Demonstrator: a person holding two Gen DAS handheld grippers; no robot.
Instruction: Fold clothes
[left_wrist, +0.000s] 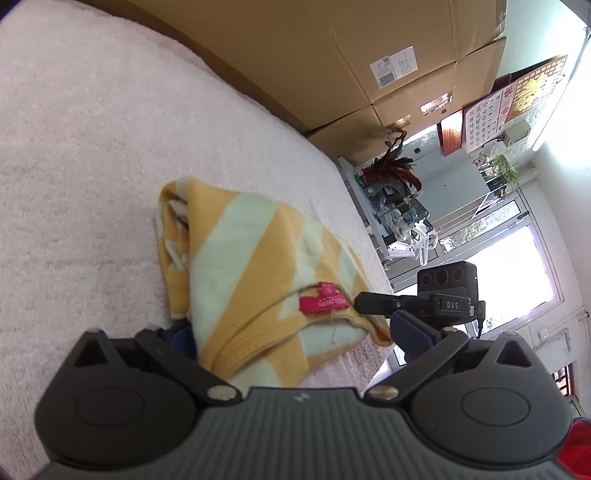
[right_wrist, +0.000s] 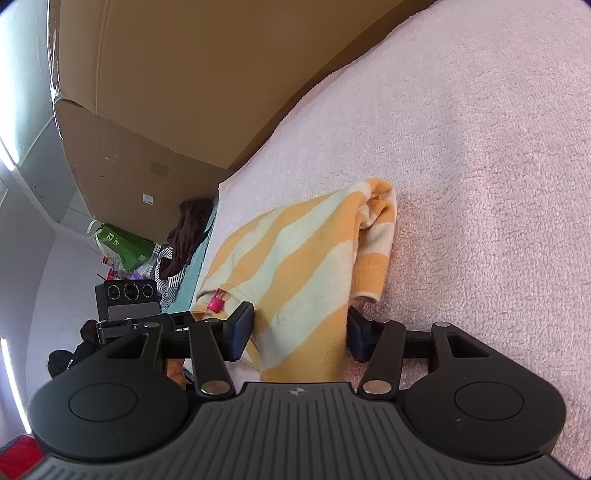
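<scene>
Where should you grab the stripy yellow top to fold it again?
Probably the hemmed edge by the pink label on the striped garment. It lies flat near the pink towel's edge, so a tool can slide in from that side. The far end is bunched and rolled, harder to pinch cleanly.

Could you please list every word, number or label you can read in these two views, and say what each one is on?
"DAS": on the black device past the striped garment.
Numbers in a grid, too small to quote: wall calendar.
Shipping label on the cardboard box: too small.
Pink tag on the garment: blurred.
Green bag: white marks, not clearly readable.
</scene>
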